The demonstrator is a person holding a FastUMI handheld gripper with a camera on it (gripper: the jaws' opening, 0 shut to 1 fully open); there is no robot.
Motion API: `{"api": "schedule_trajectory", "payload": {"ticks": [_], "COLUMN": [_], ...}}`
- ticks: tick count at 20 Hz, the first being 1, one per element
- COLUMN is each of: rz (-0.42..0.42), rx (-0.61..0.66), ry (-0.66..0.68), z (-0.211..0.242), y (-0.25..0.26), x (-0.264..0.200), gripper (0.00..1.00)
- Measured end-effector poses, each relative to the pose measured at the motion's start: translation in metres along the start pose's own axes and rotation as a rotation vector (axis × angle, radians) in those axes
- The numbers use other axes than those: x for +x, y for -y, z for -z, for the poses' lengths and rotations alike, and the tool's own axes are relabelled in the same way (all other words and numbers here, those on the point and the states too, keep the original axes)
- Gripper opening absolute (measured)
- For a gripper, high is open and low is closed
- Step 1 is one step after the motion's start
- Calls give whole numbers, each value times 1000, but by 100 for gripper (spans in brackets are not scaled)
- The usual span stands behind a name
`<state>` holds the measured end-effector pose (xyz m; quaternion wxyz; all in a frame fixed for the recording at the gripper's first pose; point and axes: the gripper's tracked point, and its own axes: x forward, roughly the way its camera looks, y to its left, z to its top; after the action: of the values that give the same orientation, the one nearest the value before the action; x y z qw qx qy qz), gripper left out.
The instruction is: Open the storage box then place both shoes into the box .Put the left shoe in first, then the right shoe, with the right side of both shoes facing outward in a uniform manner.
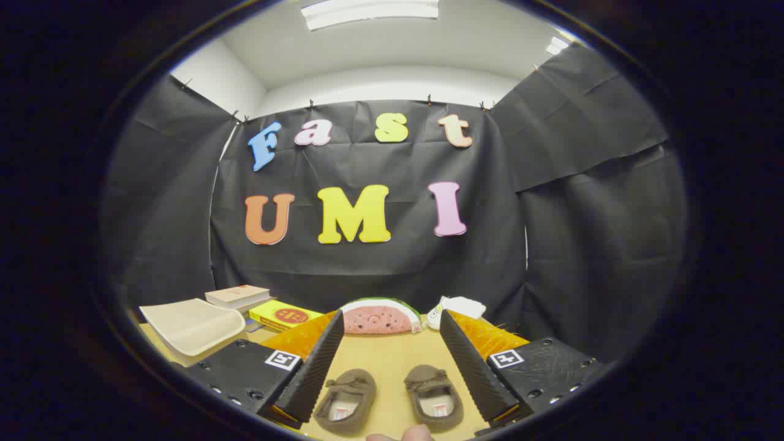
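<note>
Two small brown shoes lie side by side on the wooden table (pixel 392 358), toes pointing away from me: the left one (pixel 346 399) and the right one (pixel 433 395). Both sit in the gap between my gripper's fingers. My gripper (pixel 392 327) is open, its ridged black fingers (pixel 318 367) spread wide and touching neither shoe. A cream-coloured curved lid or tray (pixel 193 324), possibly part of the storage box, sits off to the left of the fingers. A fingertip of a person's hand (pixel 401 435) shows just below the shoes.
Beyond the fingers a watermelon-slice plush (pixel 380 315) lies at the table's back. A white cloth item (pixel 456 309) sits to its right. A yellow box (pixel 285 314) and a book (pixel 237 296) lie at the back left.
</note>
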<state>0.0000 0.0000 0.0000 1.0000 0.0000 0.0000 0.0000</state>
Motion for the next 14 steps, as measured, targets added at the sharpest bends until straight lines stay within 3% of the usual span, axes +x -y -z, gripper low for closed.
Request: {"api": "schedule_trajectory", "payload": {"ticks": [14], "rz": [-25], "rx": [8], "ry": [5], "z": [2], "y": [-11], "x": [4], "gripper": [96]}}
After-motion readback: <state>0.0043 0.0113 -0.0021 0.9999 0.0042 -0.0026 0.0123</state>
